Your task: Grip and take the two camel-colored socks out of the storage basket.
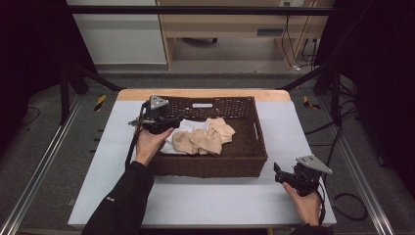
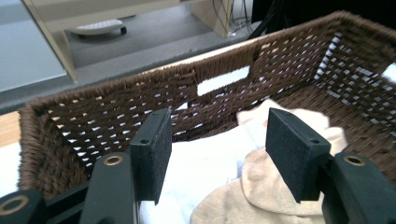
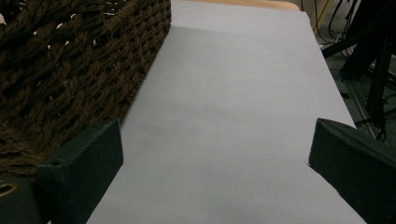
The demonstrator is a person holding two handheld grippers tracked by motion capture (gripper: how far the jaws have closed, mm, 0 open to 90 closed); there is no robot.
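A pale grey desk (image 1: 205, 200) stands in a dim room with a wooden cabinet behind it, and a brown woven basket (image 1: 215, 166) sits on its far half. In the high view, the left gripper (image 1: 169, 120) hangs over the basket's left end, pointing right toward a heap of cloths: a white cloth (image 1: 182, 128) nearest it, with beige cloths (image 1: 203, 139) just beyond, piled toward the basket's middle. The heap runs roughly left to right along the basket floor. The right gripper (image 1: 278, 172) rests well apart on the bare desk by the basket's near right corner, so the left hand (image 1: 149, 144) is plainly the nearer.

In the left gripper view, the jaws stand spread with nothing between them. The white cloth (image 2: 205, 163) lies straight ahead and below, the beige cloths (image 2: 261, 186) under the right-hand jaw. The basket's far wall (image 2: 140, 107) rises close behind, leaving little room forward, so the reach probably has to go downward.

In the right gripper view, the jaws are spread wide over open desk (image 3: 233, 116), holding nothing, with the basket's side (image 3: 70, 70) just beside the left-hand jaw.
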